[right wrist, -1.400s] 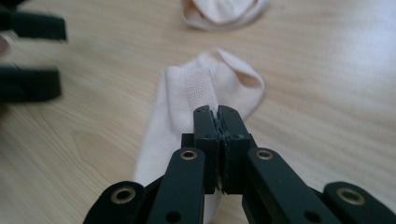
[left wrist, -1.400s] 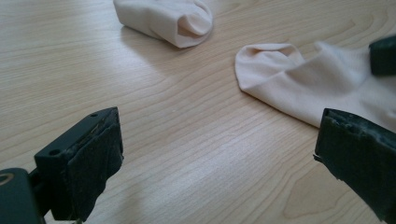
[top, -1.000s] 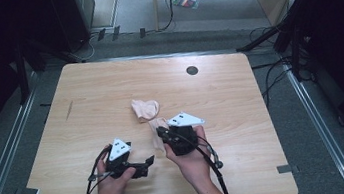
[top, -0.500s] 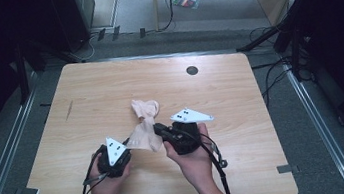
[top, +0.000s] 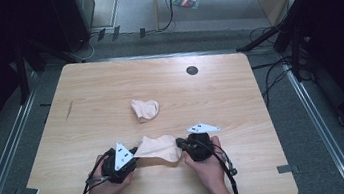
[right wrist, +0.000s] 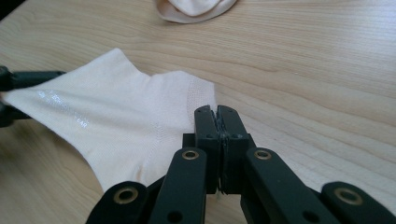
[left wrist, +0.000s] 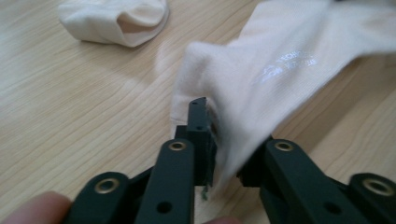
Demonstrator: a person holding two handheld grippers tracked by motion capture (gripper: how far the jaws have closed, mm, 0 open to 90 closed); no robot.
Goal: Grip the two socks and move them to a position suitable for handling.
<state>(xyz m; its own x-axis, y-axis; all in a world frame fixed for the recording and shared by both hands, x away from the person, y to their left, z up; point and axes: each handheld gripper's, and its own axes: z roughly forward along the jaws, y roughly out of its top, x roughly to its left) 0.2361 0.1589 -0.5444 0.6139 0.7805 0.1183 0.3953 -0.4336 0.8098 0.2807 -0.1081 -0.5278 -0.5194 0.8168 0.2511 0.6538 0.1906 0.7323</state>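
Observation:
A pale peach sock (top: 159,148) hangs stretched between my two grippers over the near part of the wooden table (top: 108,85). My left gripper (top: 135,155) has one end of it between its jaws (left wrist: 224,140). Those jaws have just been opening a little, and the fabric still fills the gap and stays taut. My right gripper (top: 180,144) is shut tight on the sock's other edge (right wrist: 218,114), and the sock (right wrist: 107,126) spreads away to its left. A second sock (top: 145,109), bunched up, lies at mid-table beyond both grippers.
A small dark round hole (top: 191,70) sits in the tabletop at the far right. Cables trail from both grippers toward the near table edge. Dark stands and floor cables surround the table.
The left gripper, open and apart from the sock a second ago, has closed on its free end. The right hand has come down and toward the near edge, and the sock now spans both grippers.

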